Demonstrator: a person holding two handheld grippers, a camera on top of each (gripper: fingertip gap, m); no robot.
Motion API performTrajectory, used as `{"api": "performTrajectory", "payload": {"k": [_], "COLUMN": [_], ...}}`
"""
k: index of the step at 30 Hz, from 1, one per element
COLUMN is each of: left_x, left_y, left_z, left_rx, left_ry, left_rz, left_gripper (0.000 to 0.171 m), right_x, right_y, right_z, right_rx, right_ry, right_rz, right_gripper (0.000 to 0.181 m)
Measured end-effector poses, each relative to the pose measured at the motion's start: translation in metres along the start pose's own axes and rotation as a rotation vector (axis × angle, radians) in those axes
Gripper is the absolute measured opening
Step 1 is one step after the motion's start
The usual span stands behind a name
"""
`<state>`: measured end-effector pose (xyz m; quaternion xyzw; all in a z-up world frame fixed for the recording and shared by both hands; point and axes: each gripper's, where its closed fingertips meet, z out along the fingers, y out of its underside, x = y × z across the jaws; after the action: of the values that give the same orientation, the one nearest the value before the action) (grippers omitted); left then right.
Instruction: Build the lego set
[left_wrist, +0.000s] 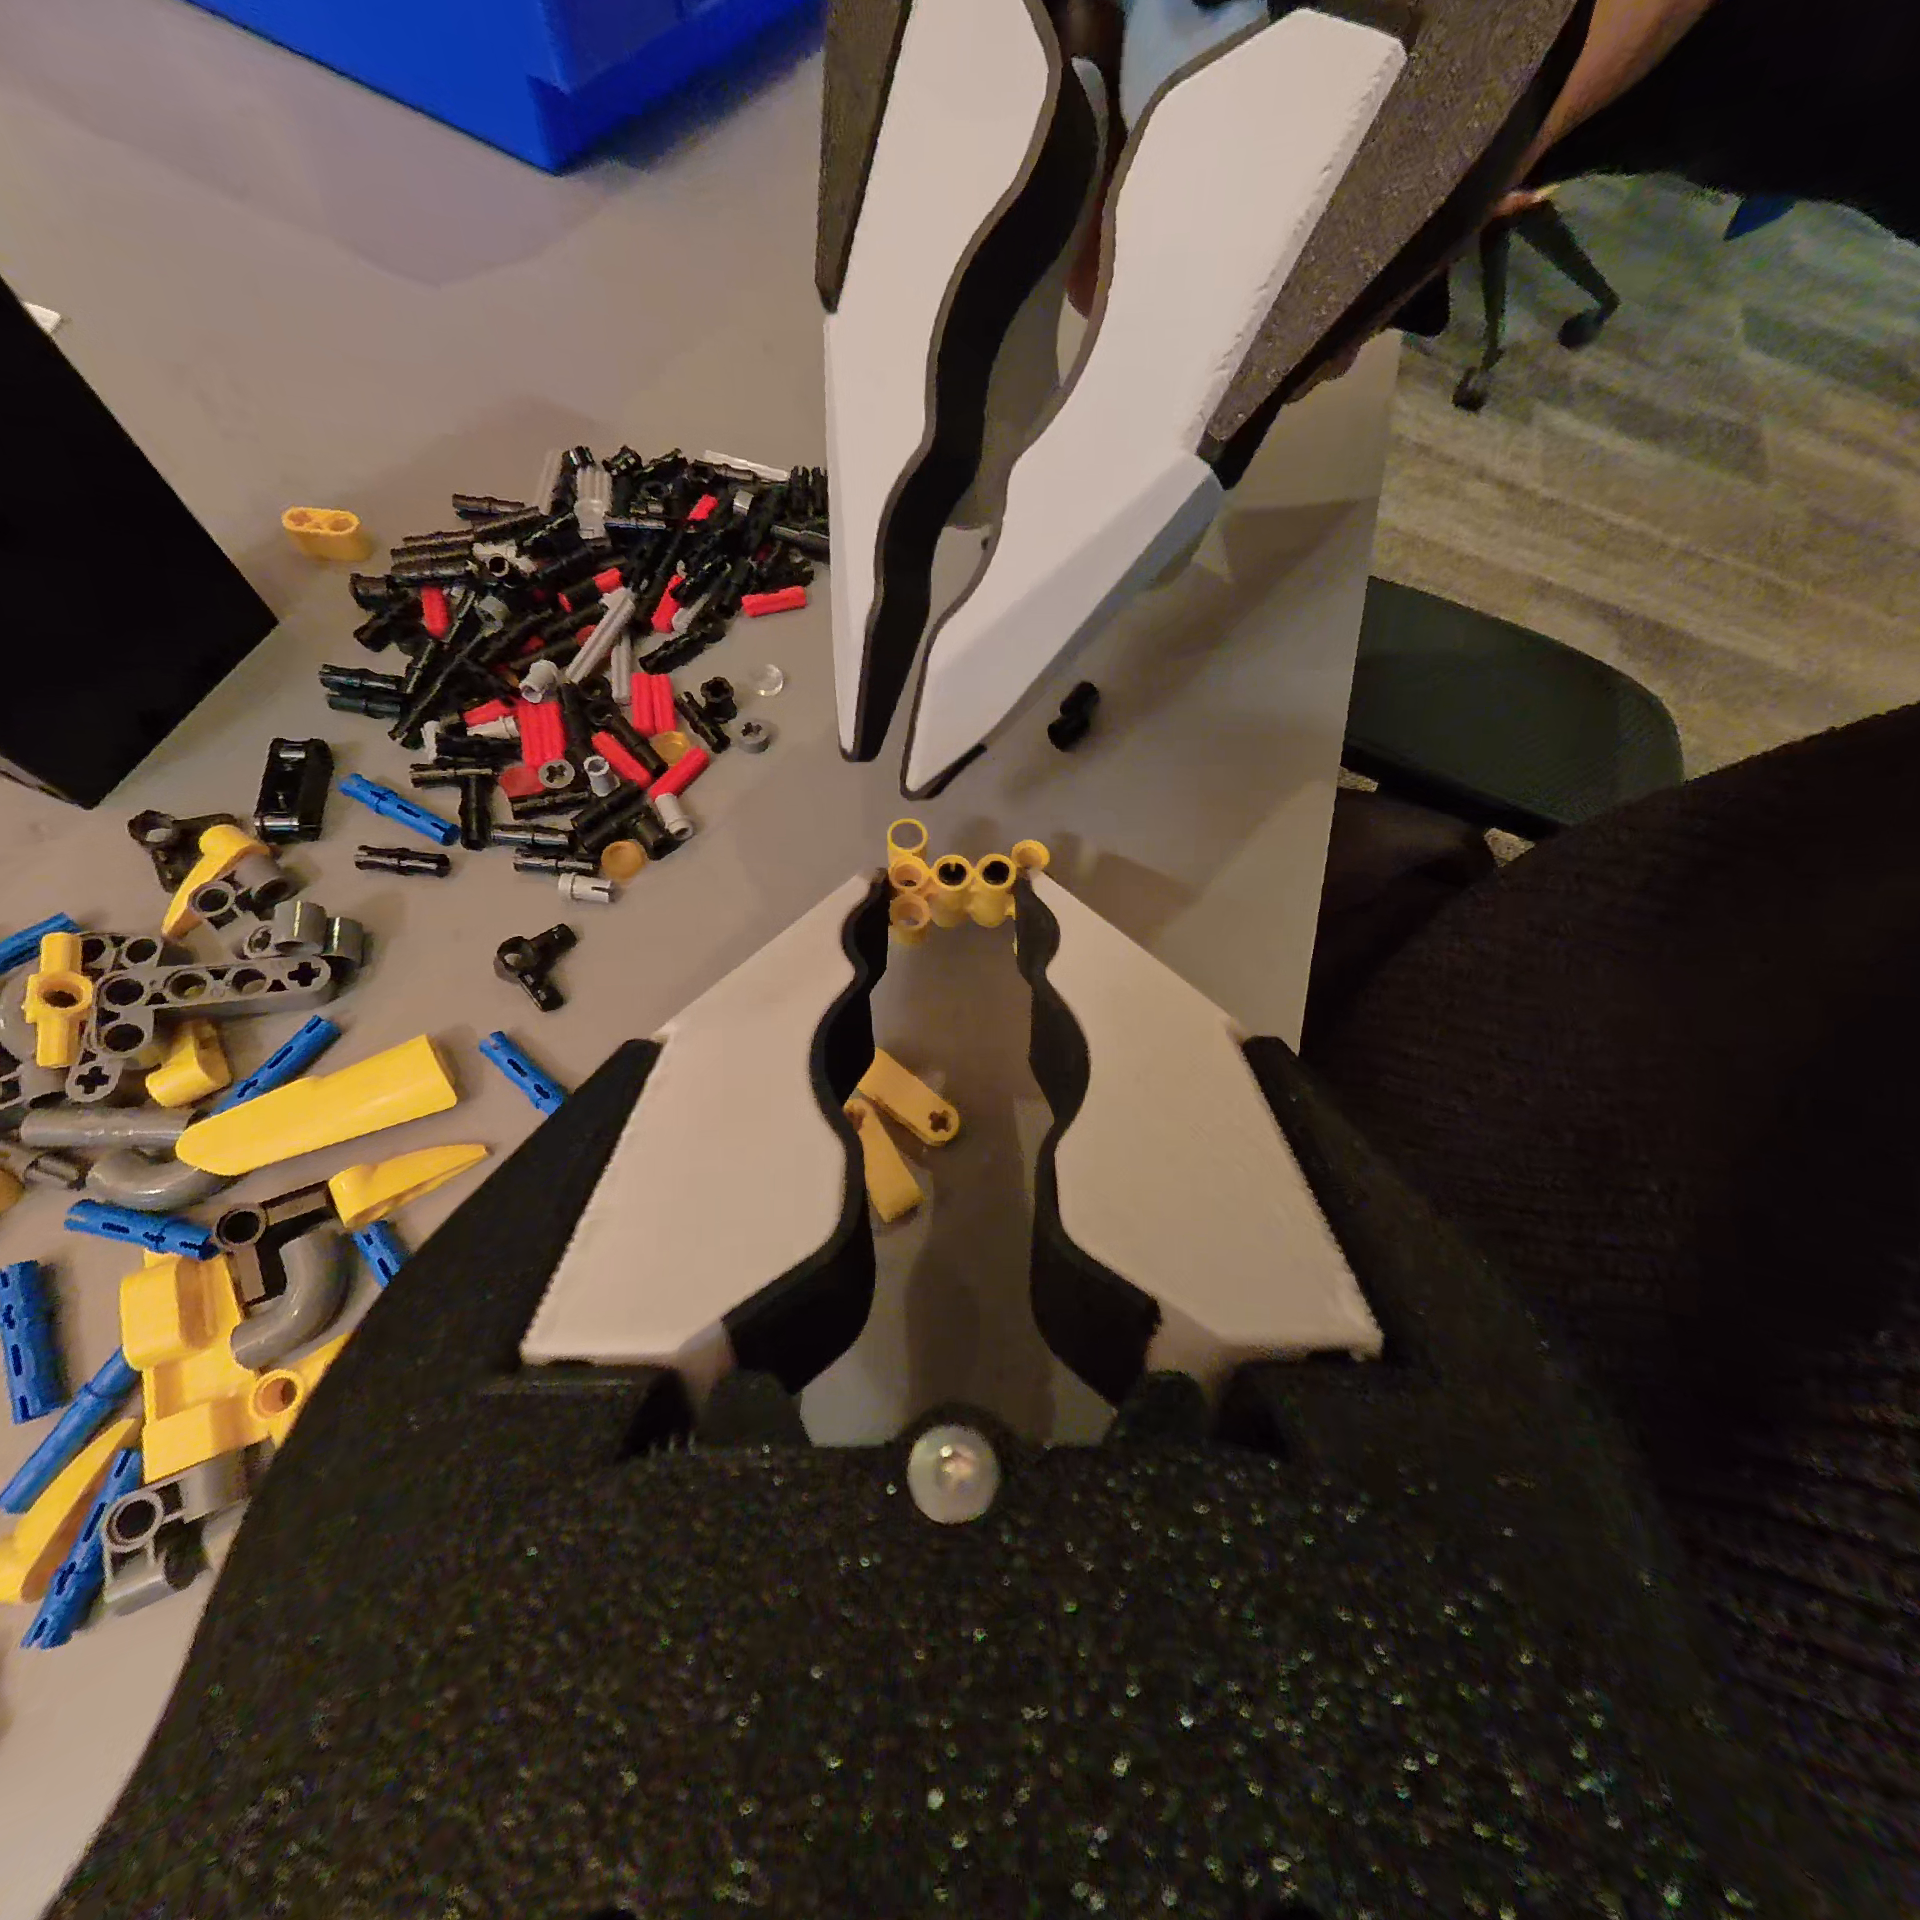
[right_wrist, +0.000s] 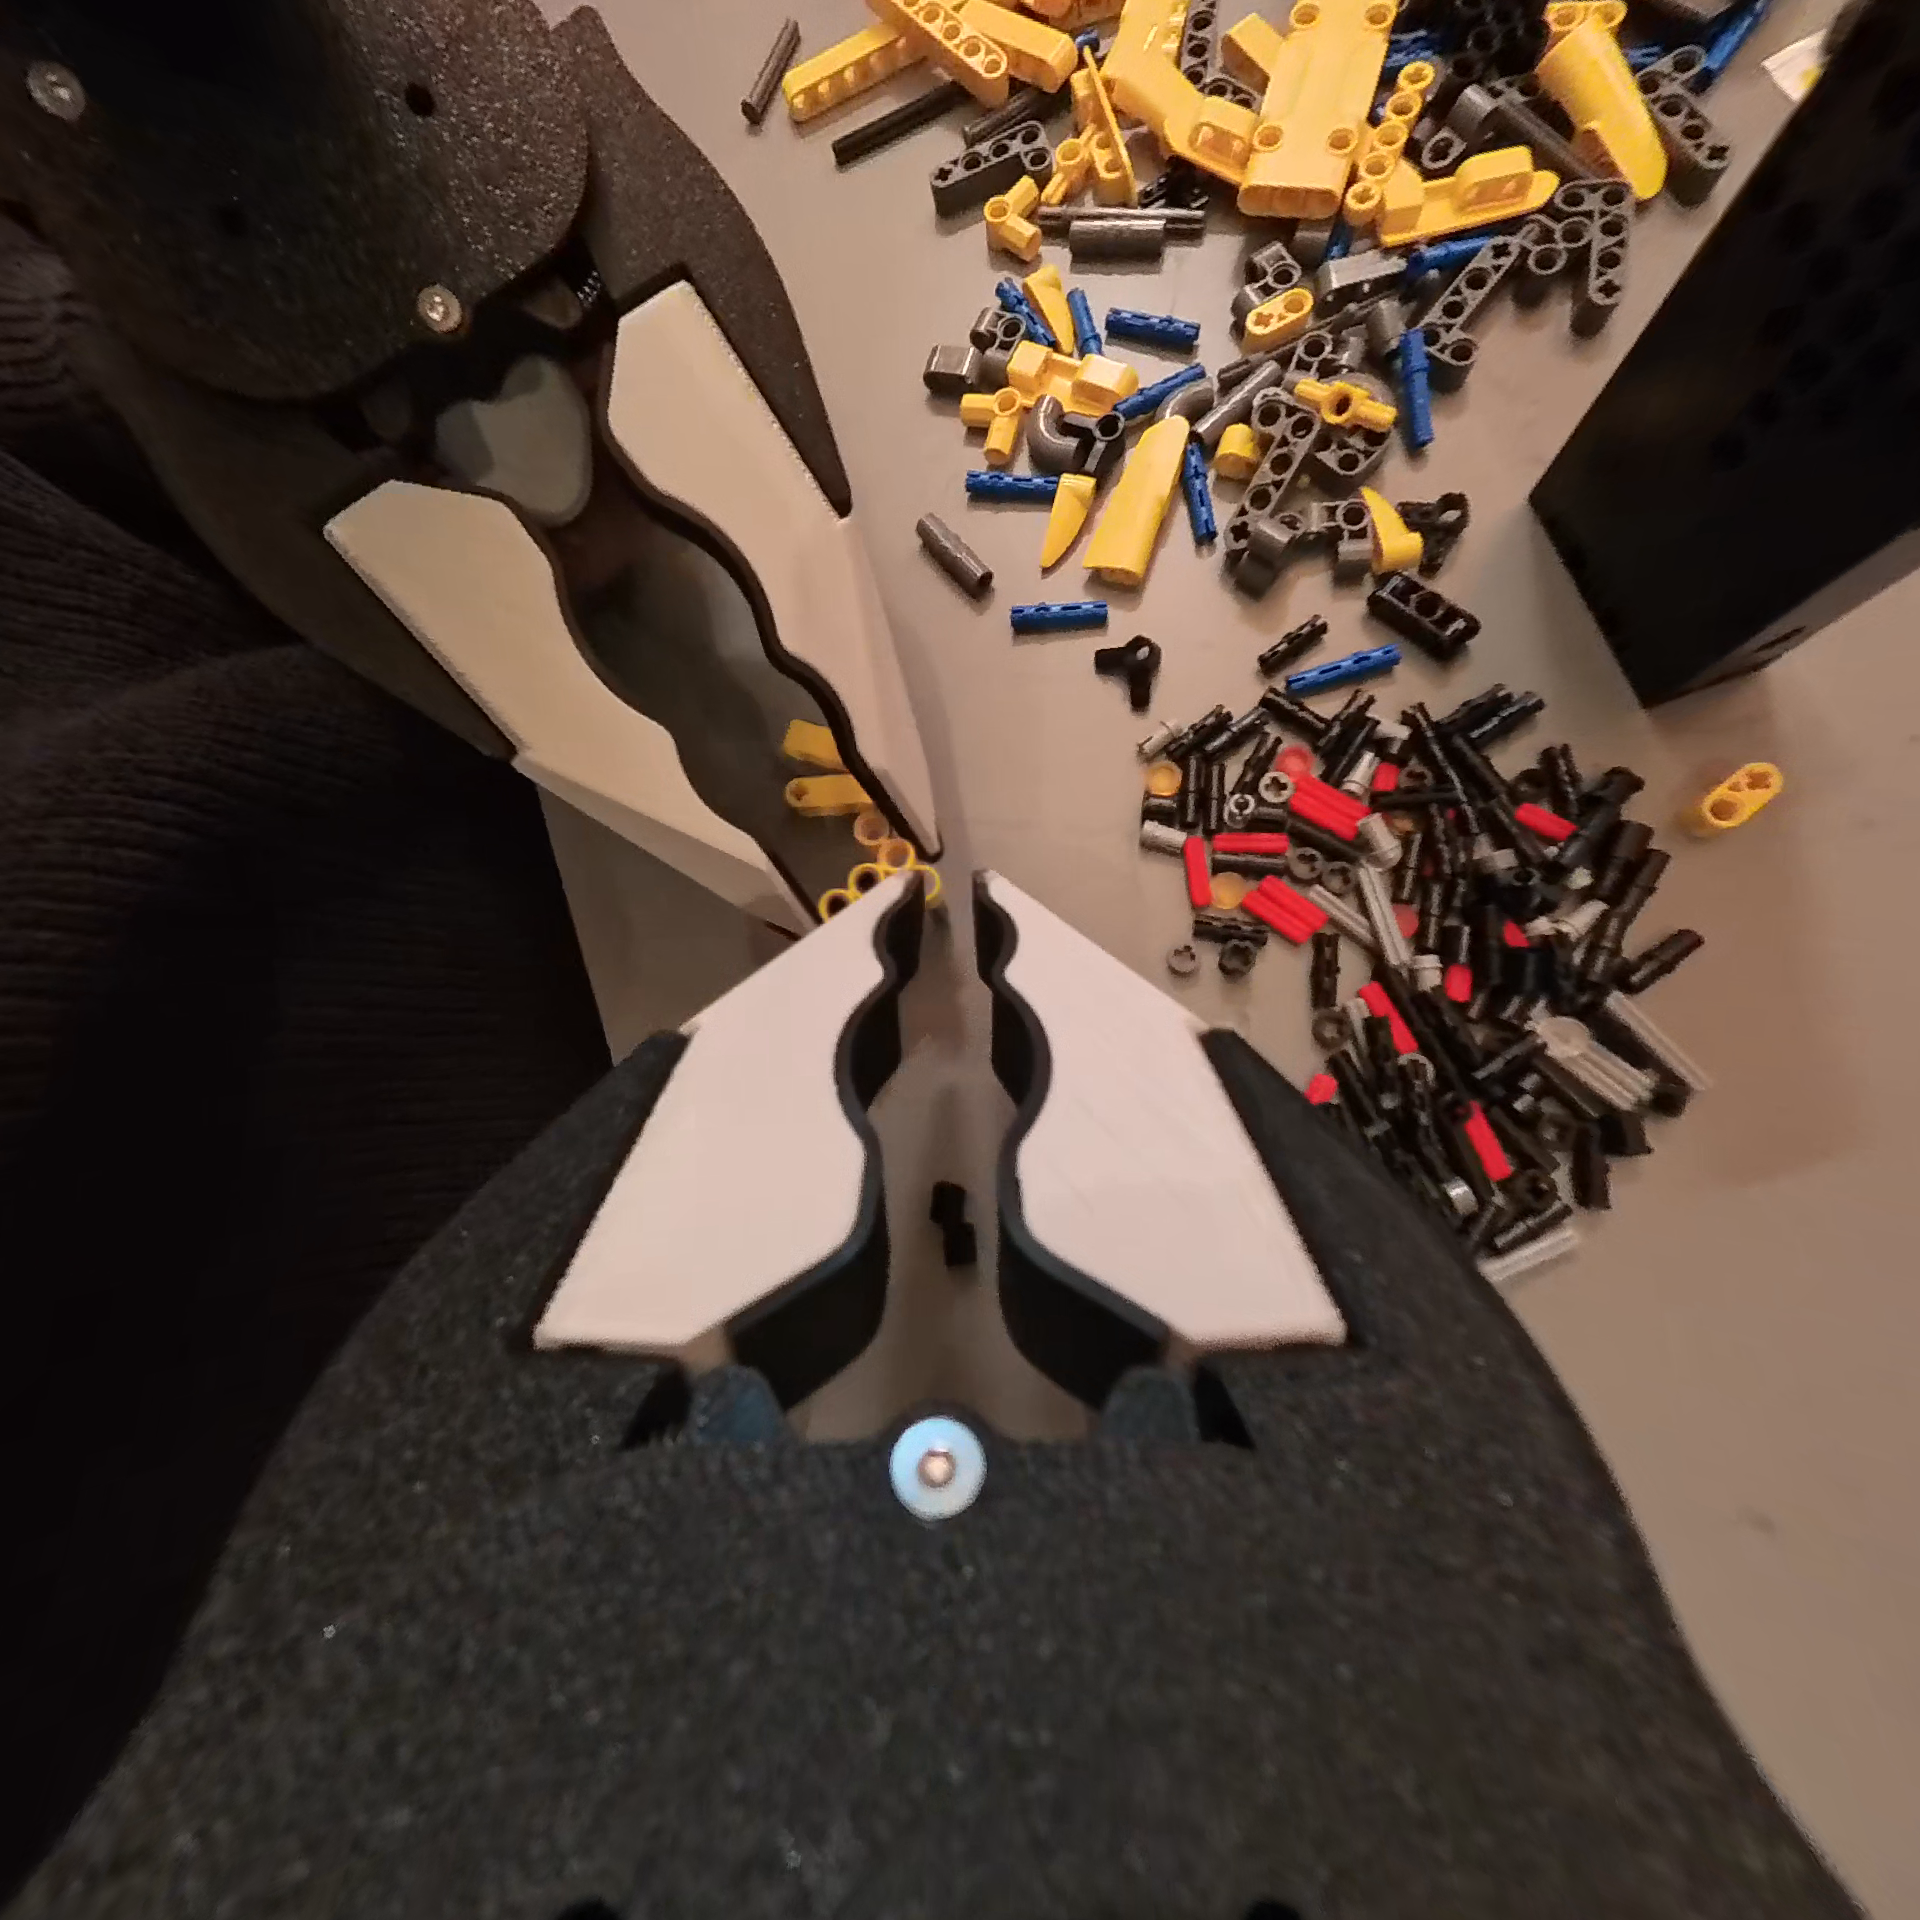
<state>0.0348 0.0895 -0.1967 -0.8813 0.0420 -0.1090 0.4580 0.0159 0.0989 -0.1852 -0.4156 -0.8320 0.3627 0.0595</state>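
My left gripper (left_wrist: 954, 885) is shut on a small yellow connector with several round holes (left_wrist: 971, 875), held at its fingertips just above the grey table (left_wrist: 416, 343). My right gripper (left_wrist: 888, 771) points down at it from above, tips a short way from the connector, jaws a narrow gap apart and empty. In the right wrist view, my right gripper (right_wrist: 948, 883) has its tips next to the left gripper (right_wrist: 868, 888) and the yellow connector (right_wrist: 878, 857). A black pin (right_wrist: 951, 1226) lies on the table under the right gripper. Two thin yellow links (left_wrist: 904, 1112) lie under the left one.
A pile of black, red and grey pins (left_wrist: 582, 665) lies to the left. A pile of yellow, blue and grey parts (left_wrist: 187, 1143) lies nearer. A black box (left_wrist: 94, 582) and a blue bin (left_wrist: 540, 62) stand beyond. The table edge (left_wrist: 1340, 727) and a chair (left_wrist: 1507, 707) are at the right. The grippers are tip to tip, or close to it. It is some 7 cm from my left tips to the black pin (right_wrist: 951, 1226). My left wrist view (left_wrist: 1074, 715) looks at it from another angle.
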Motion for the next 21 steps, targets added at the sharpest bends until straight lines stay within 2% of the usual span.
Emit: {"api": "performTrajectory", "payload": {"k": [21], "left_x": [0.003], "left_y": [0.006], "left_z": [0.006], "left_rx": [-0.052], "left_ry": [0.024], "left_rz": [0.002], "left_gripper": [0.024], "right_x": [-0.003], "right_y": [0.011], "right_z": [0.000], "right_rx": [0.023], "right_ry": [-0.004], "right_rz": [0.028], "right_gripper": [0.009]}}
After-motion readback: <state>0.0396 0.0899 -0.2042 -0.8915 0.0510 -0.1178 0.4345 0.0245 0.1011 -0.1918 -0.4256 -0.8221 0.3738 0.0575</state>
